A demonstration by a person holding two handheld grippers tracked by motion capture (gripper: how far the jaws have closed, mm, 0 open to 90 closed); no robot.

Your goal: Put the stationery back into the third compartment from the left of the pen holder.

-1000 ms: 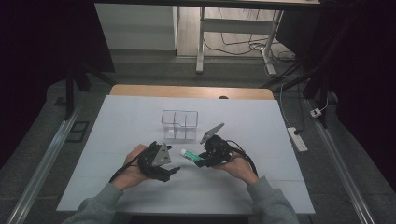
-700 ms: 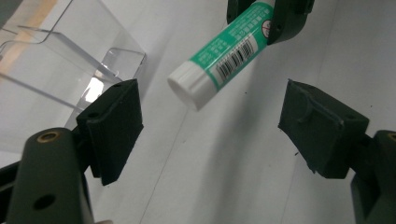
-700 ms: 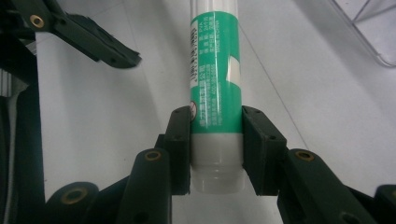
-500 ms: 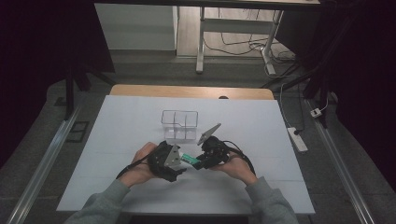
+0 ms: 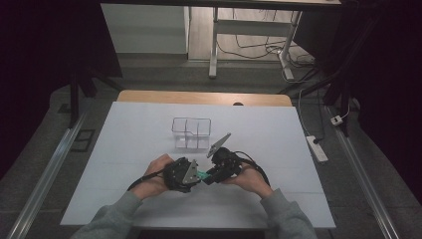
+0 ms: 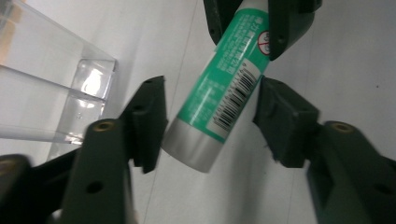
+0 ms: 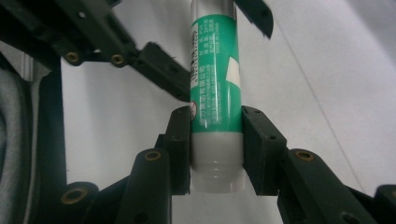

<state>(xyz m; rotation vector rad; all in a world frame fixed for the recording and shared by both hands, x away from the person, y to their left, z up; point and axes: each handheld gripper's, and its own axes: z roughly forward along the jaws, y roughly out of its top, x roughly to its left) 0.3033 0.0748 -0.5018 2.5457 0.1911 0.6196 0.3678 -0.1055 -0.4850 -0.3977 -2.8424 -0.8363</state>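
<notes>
green tube passed between two grippers

the right gripper (image 7: 215,140) is clamped on the white-capped end of a green tube (image 7: 215,79), its jaws pressed against both sides. the left gripper (image 6: 210,119) is spread around the tube's other, silver end (image 6: 219,98), jaws standing apart from it on either side. both meet above the white table (image 5: 124,134), near its front edge, just in front of a clear plastic box (image 5: 191,133).

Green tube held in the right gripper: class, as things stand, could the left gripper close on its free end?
Probably yes. The left gripper is open, its jaws either side of the green tube, nothing between them. The right gripper clamps the other end.
</notes>
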